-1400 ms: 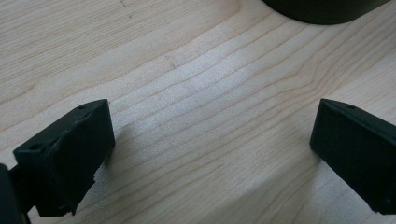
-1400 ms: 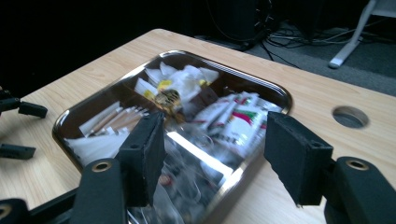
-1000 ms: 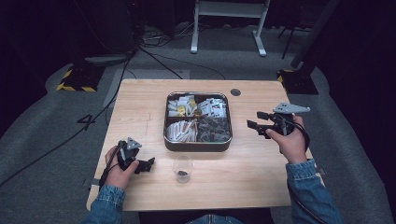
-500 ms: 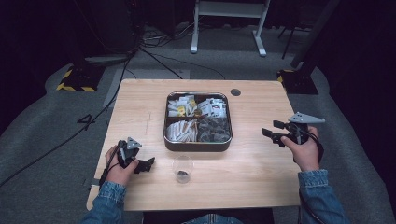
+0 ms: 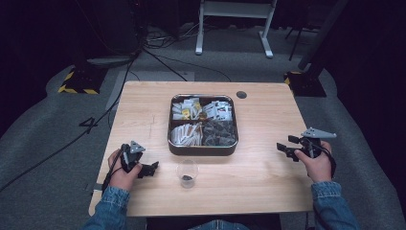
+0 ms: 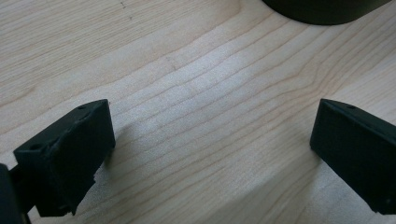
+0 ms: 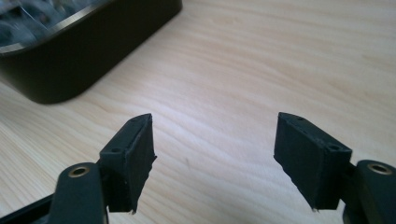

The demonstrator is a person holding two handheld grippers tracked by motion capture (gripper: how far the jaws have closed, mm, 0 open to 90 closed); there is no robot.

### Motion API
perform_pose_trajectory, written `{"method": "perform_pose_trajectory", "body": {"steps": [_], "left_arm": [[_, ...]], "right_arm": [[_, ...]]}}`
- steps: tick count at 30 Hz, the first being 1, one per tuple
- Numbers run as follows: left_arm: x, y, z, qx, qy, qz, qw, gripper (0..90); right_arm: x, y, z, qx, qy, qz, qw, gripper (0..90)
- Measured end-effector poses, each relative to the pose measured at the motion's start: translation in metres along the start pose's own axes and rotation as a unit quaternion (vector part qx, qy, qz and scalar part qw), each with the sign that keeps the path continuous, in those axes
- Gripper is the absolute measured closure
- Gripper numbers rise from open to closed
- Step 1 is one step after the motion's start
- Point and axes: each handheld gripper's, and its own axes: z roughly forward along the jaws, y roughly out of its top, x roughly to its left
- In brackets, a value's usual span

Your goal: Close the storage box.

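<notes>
A dark square tin with four compartments of packets sits at the middle of the wooden table. In front of it stands a small clear cup with something dark at its bottom. My left gripper rests low on the table left of the cup, open and empty, its jaws wide apart in the left gripper view. Over at the table's right side my right gripper is open too, with bare wood between its jaws. The tin's corner lies ahead to its left.
A round dark grommet is set in the table behind the tin. Beyond the table are cables, a white frame's legs and a yellow-and-black striped base on the grey floor.
My right gripper has moved from beside the tin's right edge down and outward to the table's right side, toward the person. The left gripper has stayed put.
</notes>
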Motion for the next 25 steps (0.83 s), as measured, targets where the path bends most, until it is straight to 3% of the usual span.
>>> {"method": "perform_pose_trajectory", "body": {"steps": [8, 13, 18, 25], "left_arm": [[0.0, 0.0, 0.0, 0.0, 0.0, 0.0, 1.0, 0.3], [0.0, 0.0, 0.0, 0.0, 0.0, 0.001, 1.0, 0.3], [0.0, 0.0, 0.0, 0.0, -0.001, 0.0, 1.0, 0.3], [-0.001, -0.001, 0.0, -0.001, 0.002, -0.002, 1.0, 0.2]], "right_arm": [[-0.006, -0.023, 0.016, 0.037, -0.021, 0.004, 0.9991, 23.4], [-0.004, -0.028, 0.023, 0.044, -0.026, 0.001, 0.9987, 21.1], [-0.001, -0.027, 0.026, 0.057, -0.038, -0.023, 0.9974, 17.7], [-0.001, -0.025, 0.03, 0.062, -0.036, -0.024, 0.9971, 12.8]]}}
